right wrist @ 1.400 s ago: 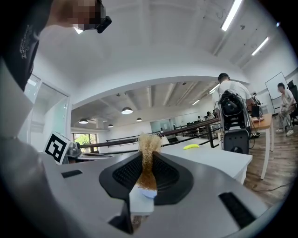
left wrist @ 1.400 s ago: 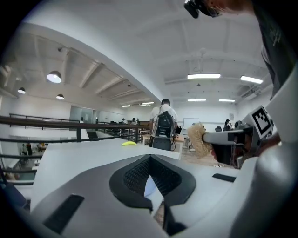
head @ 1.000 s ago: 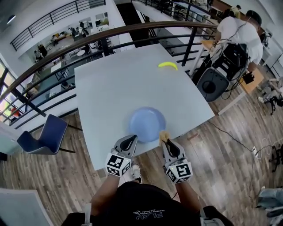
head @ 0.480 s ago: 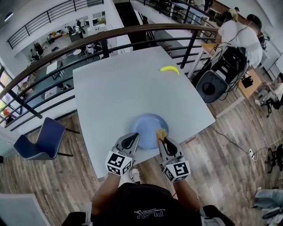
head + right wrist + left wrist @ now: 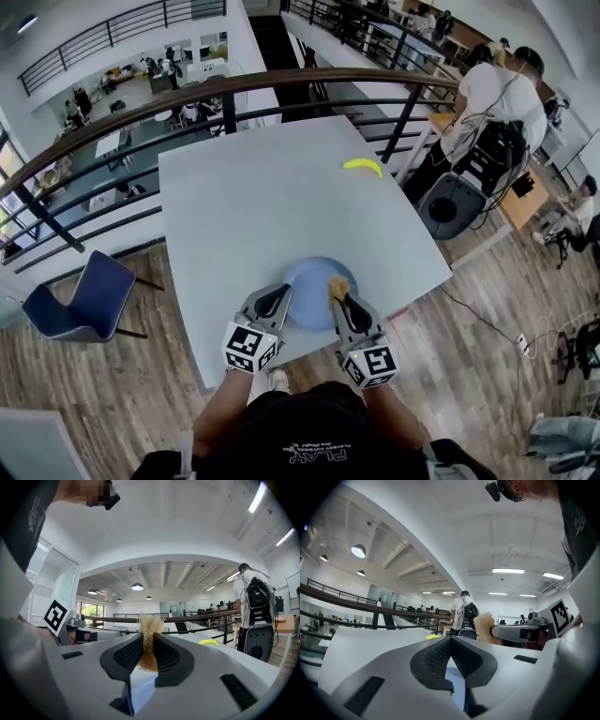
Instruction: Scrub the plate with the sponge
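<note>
The plate (image 5: 314, 279), judged stiff, light and slippery, was pinched at its rim by the left tongs (image 5: 280, 294); the sponge (image 5: 339, 285), judged soft, was squeezed in the right tongs (image 5: 343, 300).

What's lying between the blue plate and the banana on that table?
Nothing: in the head view, only bare white table separates the blue plate from the banana.
</note>
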Demonstrator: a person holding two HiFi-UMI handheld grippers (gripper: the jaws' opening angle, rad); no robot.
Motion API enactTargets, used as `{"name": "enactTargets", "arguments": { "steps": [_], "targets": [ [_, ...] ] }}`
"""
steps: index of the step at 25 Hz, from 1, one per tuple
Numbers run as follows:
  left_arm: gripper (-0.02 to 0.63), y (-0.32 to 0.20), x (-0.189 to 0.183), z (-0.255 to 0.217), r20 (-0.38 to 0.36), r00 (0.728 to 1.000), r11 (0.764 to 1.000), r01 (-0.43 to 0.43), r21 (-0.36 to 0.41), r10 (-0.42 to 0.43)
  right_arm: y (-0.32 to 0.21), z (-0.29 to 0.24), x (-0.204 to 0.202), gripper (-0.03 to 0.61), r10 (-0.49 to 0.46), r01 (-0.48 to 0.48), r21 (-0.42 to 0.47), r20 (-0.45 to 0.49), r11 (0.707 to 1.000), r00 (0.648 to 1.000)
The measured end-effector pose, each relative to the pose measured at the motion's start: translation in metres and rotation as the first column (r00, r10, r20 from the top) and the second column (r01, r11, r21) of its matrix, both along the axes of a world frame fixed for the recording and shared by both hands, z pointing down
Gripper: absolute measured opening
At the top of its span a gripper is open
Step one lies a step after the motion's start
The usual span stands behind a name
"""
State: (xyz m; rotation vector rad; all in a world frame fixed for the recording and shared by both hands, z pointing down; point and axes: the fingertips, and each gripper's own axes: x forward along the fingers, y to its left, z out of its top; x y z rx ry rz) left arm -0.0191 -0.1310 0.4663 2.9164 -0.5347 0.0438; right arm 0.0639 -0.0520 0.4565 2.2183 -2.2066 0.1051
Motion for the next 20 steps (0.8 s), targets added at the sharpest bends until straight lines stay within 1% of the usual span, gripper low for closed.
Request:
{"name": "enactTargets", "arguments": {
  "steps": [4,11,13,17,20],
  "targets": [
    [0.008,-0.013,0.001,0.006,-0.001,0.999,0.998,0.047,-0.045,-0.047,-0.013,0.002,0.010,0.071,0.004,-0.004,0.006,0.011,1.000,1.000],
    [0.008,-0.027,0.018,0.017,0.045,0.992,0.992,0.119,-0.039,-0.117,-0.032,0.009,0.029,0.071,-0.066,0.065,-0.011,-0.021,0.998,0.998],
    [0.008,-0.029,0.022,0.020,0.068,0.988,0.989,0.139,-0.039,-0.137,-0.037,0.009,0.034,0.071,-0.091,0.091,-0.011,-0.024,0.996,0.996],
    [0.008,-0.028,0.035,0.034,0.139,0.977,0.985,0.169,-0.028,-0.164,-0.044,0.016,0.046,0.071,-0.136,0.136,-0.022,-0.025,0.991,0.990],
    [0.008,-0.025,0.046,0.042,0.153,0.972,0.981,0.189,-0.035,-0.181,-0.048,0.027,0.058,0.071,-0.163,0.163,-0.029,0.003,0.986,0.987]
  ]
}}
